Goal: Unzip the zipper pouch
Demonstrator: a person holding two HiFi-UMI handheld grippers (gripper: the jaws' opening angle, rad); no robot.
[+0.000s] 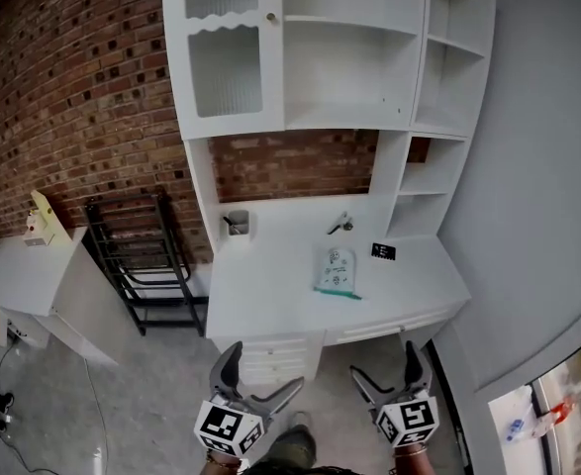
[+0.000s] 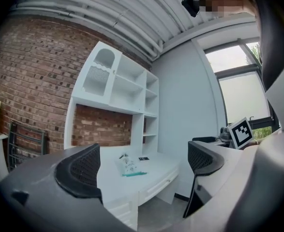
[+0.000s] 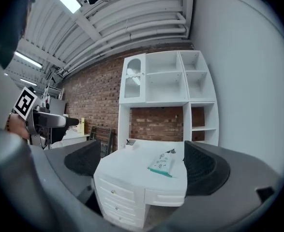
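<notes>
White desk [image 1: 270,297] set against a brick wall. The zipper pouch [image 1: 336,271] lies flat near the desk's middle, its teal edge toward the desk's front. A small black card [image 1: 383,251] lies on the desk's right rear part, and a grey cup [image 1: 237,223] stands at its rear left. The left claw [image 1: 267,366] and right claw [image 1: 383,360] are held in front of the desk, well apart from it. Each has its jaws spread wide and is empty.
</notes>
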